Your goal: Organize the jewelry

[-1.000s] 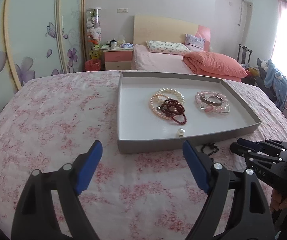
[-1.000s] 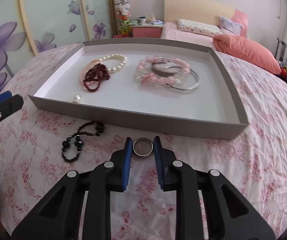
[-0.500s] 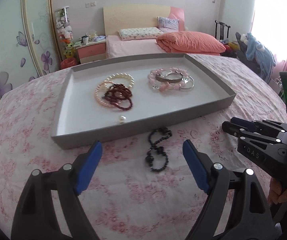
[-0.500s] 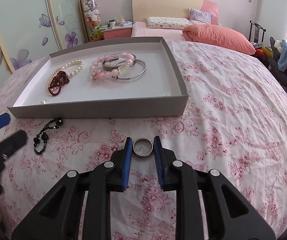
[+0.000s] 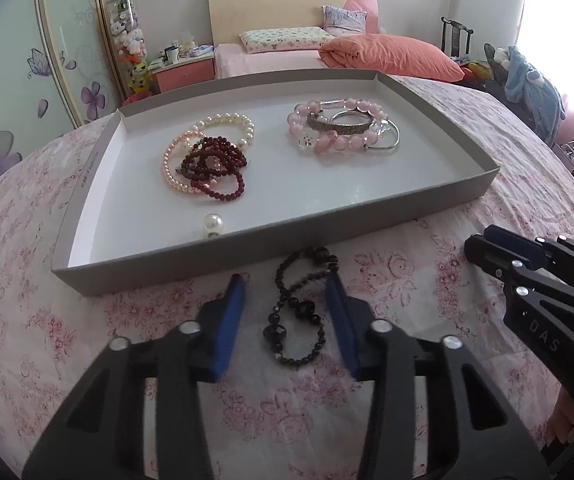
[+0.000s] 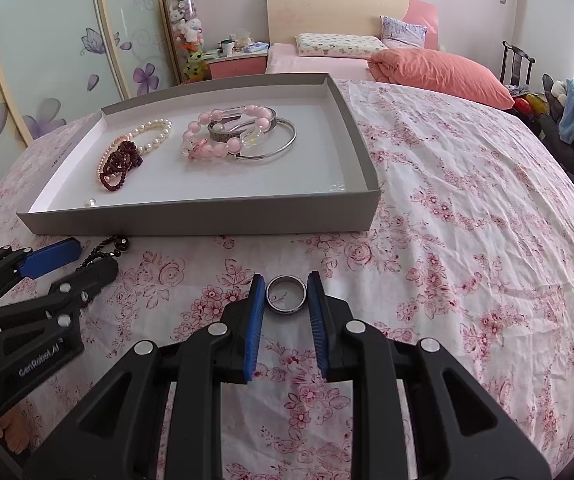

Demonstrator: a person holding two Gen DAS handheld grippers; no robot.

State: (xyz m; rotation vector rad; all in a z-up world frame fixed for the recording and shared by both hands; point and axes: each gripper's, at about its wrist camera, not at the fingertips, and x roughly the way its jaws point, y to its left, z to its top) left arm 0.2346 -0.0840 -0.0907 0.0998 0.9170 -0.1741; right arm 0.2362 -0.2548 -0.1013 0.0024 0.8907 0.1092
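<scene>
We are closing the left gripper (image 5: 287, 304) around the black bead string (image 5: 297, 312), untouched between its fingers, while the right gripper (image 6: 287, 300) is pinching a ring (image 6: 286, 299); pads should meet the thickest beads.

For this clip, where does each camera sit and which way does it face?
Left wrist: on the left gripper, looking down at the black bead necklace between its open jaws; right gripper at right.
Right wrist: on the right gripper, shut on a silver ring; left gripper at left.
Shared: gray tray, necklace, bedspread.
</scene>
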